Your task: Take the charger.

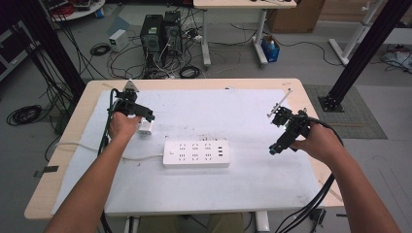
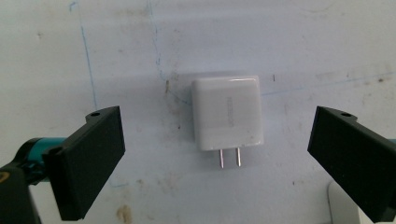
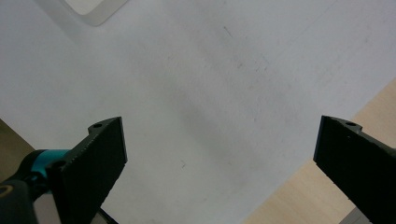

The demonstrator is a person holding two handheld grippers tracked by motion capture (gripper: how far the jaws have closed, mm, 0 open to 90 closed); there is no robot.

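Note:
A white plug-in charger [image 2: 227, 113] lies flat on the white mat, its two metal prongs pointing toward my left gripper's camera. My left gripper [image 2: 217, 163] hangs open right over it, one jaw on each side, neither touching. In the high view the charger [image 1: 145, 128] sits just left of a white power strip [image 1: 196, 154], with my left gripper [image 1: 142, 116] above it. My right gripper [image 1: 281, 141] is held open over the mat's right part, nothing between its jaws [image 3: 219, 168].
The power strip's white cord [image 1: 97, 149] runs left across the mat. A corner of the strip [image 3: 93, 9] shows at the top of the right gripper view. The wooden table edge [image 3: 299, 196] lies close under the right gripper. Computers and cables sit on the floor beyond.

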